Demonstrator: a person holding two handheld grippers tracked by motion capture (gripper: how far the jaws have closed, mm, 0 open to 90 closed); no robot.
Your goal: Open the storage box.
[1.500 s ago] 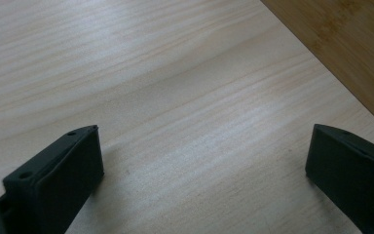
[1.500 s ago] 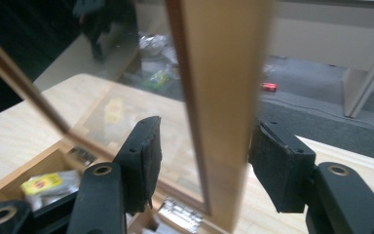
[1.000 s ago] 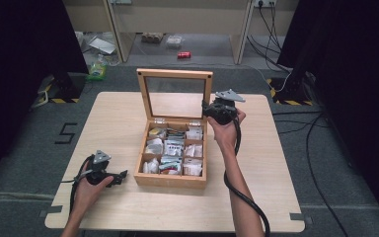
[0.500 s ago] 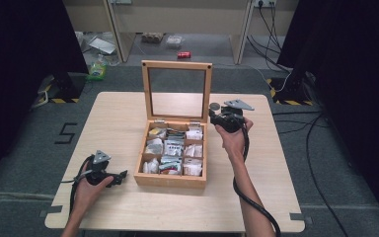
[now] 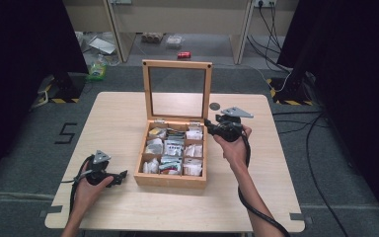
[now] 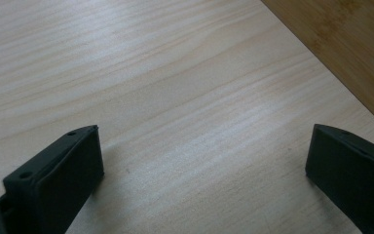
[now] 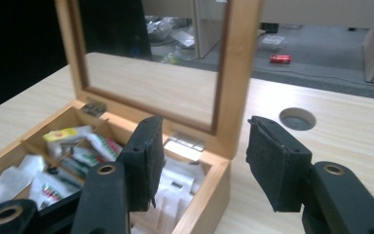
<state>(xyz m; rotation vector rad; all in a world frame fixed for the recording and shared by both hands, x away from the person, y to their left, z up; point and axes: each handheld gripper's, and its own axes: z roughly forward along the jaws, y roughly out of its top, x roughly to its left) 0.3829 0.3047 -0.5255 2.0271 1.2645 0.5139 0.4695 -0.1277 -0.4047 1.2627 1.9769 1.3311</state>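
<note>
Hinges [image 7: 184, 144] of the open wooden box [image 5: 170, 178] show between the right gripper's [image 7: 202, 161] empty, half-open jaws; the left gripper [image 6: 202, 161] rests wide on the pale counter [image 6: 175, 73].

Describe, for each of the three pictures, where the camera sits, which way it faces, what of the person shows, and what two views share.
High view: above the person's side, facing forward and down on the table; both forearms, the left gripper and the right gripper show.
Left gripper view: low over the tabletop; its two black fingers stand apart.
Right gripper view: faces the wooden box and its raised lid; own fingers open.
Shared: high and right gripper views both show box, lid, packets.
</note>
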